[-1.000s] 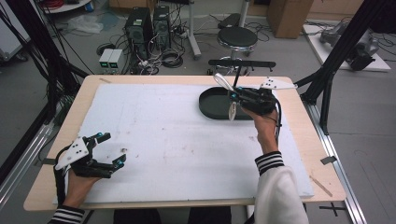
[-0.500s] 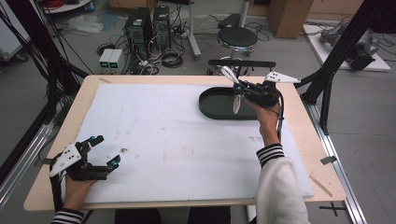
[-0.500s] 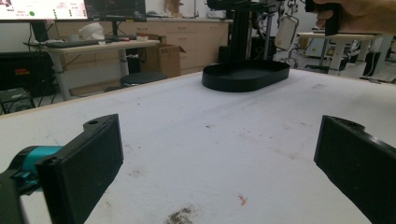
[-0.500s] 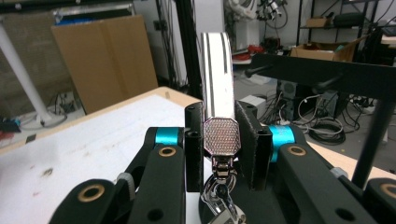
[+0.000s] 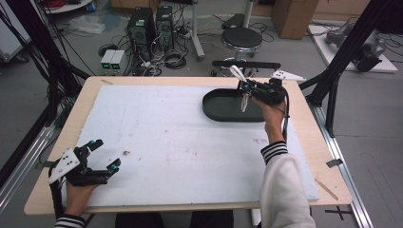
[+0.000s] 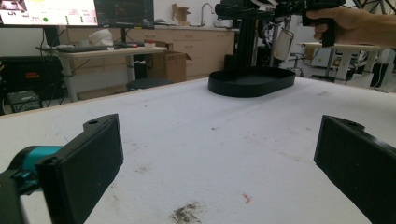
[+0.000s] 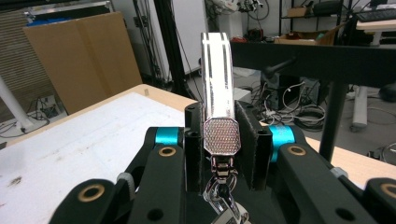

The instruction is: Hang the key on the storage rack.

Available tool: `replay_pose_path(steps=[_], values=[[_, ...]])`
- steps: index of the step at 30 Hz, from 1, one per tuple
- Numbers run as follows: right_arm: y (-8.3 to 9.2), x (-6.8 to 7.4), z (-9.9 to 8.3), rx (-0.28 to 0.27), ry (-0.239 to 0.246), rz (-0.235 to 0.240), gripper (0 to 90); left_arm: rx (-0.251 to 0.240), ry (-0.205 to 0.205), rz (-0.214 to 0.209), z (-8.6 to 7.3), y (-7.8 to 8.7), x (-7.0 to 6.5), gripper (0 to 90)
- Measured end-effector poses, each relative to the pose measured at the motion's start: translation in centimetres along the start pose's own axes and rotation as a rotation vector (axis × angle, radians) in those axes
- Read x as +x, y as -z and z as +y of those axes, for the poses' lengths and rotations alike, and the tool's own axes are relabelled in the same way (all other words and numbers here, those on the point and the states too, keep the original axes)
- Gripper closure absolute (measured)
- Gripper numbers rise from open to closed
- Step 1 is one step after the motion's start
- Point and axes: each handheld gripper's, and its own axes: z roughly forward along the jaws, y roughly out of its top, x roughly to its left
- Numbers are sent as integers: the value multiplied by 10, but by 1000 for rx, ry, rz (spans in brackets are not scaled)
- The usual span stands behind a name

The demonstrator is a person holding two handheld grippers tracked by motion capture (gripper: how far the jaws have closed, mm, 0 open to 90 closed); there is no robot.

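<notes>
The right gripper sits in the upper right of the high view, held over the far side of a black oval tray that rests on the white-covered bench. Its jaws are closed tight on a key fob strap, a white band with dark stripes that stands upright between the pads in the right gripper view. Below the pads the strap ends in a studded, eight-sided metal cap with a swivel clasp beneath it, and further metal hardware hangs down out of the bottom of that frame. In the high view a pale piece of the same item dangles from the right gripper above the tray's inner floor, without visibly touching it; in the left gripper view the same piece hangs at the upper right, clear above the tray. The left gripper lies at the lower left of the high view, low over the bench near its front edge and well apart from the tray. Its jaws stand wide apart with nothing between them, and the left gripper view looks between them across bare, slightly stained white surface.
</notes>
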Motion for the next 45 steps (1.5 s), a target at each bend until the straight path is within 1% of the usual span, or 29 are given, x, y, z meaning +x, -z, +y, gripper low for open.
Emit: replay_pose_path(steps=[3, 10, 12, 15, 18, 25, 27, 28, 34, 40, 45], values=[[-2, -2, 1, 9, 4, -11, 742, -2, 1, 2, 0, 0, 0, 17], [-2, -10, -4, 18, -25, -25, 742, -5, -2, -2, 0, 0, 0, 17], [-2, -13, -5, 17, -21, -29, 742, -3, -2, -2, 0, 1, 0, 17], [-2, -15, -7, 28, -33, -38, 742, -3, -5, -2, 0, 1, -1, 17], [-3, -17, -8, 30, -31, -40, 742, -3, -6, -2, 0, 1, -1, 17], [-5, -23, -12, 38, -42, -80, 742, -3, -8, -4, 0, 1, -1, 17], [-5, -24, -12, 38, -48, -80, 742, -2, -8, -4, 0, 1, -1, 17], [-6, -24, -12, 34, -40, -84, 742, -3, -6, -4, 0, 1, -1, 17], [-8, -26, -11, 30, -58, -83, 742, -2, -11, -5, 0, 1, -1, 17], [-9, -29, -5, 33, -62, -92, 742, -5, -11, -3, 0, 0, -1, 17], [-13, -32, -8, 36, -78, -93, 741, -4, -16, -5, 0, 1, -1, 17]])
